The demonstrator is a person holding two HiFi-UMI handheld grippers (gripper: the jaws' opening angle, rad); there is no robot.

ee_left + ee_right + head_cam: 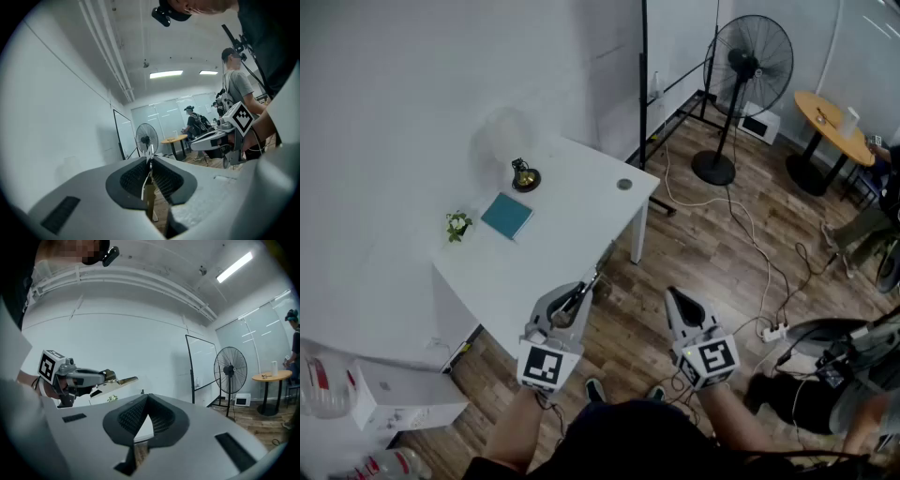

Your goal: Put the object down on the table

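A thin golden metal utensil (586, 287) is clamped in my left gripper (577, 298), whose jaws are shut on it. It hangs over the near right edge of the white table (572, 234). In the left gripper view the utensil (149, 165) stands edge-on between the pads. The right gripper view shows the utensil's flat end (121, 380) sticking out of the left gripper (105, 377). My right gripper (678, 298) is held over the wooden floor to the right of the table. Its jaws (147, 398) are shut, and I see nothing between them.
On the table lie a small potted plant (457, 225), a teal notebook (507, 216) and a black dish with a gold item (524, 176). A standing fan (741, 75), a round wooden table (834, 127), floor cables with a power strip (772, 331) and other people (234, 89) are to the right.
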